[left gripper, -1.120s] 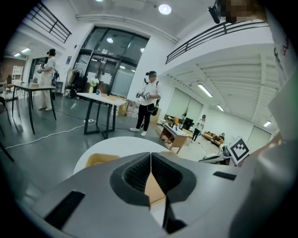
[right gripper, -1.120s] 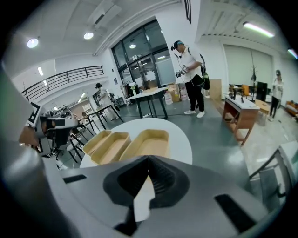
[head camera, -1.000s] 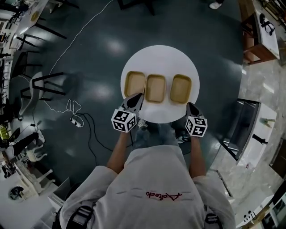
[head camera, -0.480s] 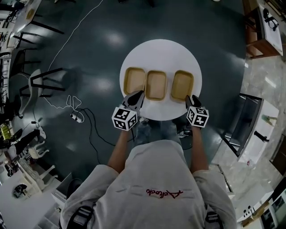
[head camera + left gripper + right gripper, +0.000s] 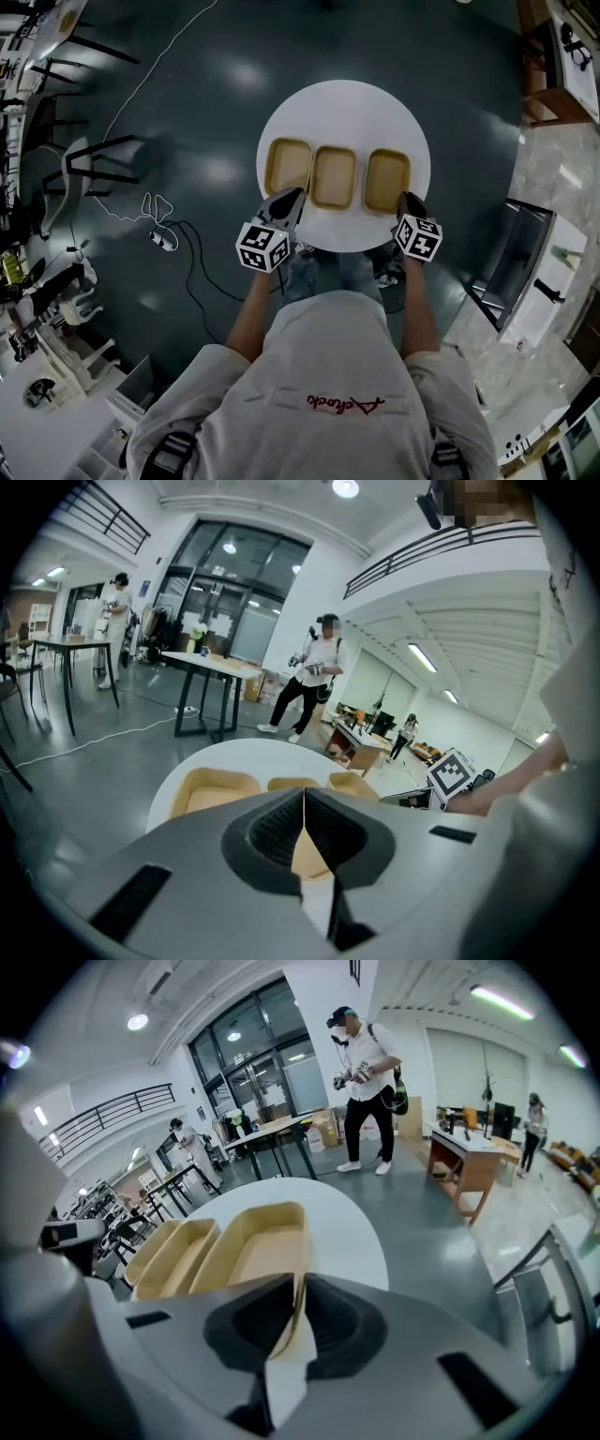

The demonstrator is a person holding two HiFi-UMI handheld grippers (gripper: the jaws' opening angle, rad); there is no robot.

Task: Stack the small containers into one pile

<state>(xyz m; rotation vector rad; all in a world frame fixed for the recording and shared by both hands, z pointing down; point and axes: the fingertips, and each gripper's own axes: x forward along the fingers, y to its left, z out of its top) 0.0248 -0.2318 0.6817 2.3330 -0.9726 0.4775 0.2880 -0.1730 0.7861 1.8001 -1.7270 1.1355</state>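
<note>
At the tabletop (image 5: 343, 108) near edge, the left tongs (image 5: 287, 198) point forward and down, pressed together and empty. The right tongs (image 5: 409, 200), likewise angled down, have just been closing and pinch the right container (image 5: 387, 178) by its near wall.

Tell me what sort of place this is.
Probably a large open lab or workshop hall: long work tables, another person wearing head-mounted gear, and a tall glass front.

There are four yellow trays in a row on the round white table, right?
No, not four. The head view shows three: the left tray, the middle tray and the right tray, in a row on the round white table.
</note>
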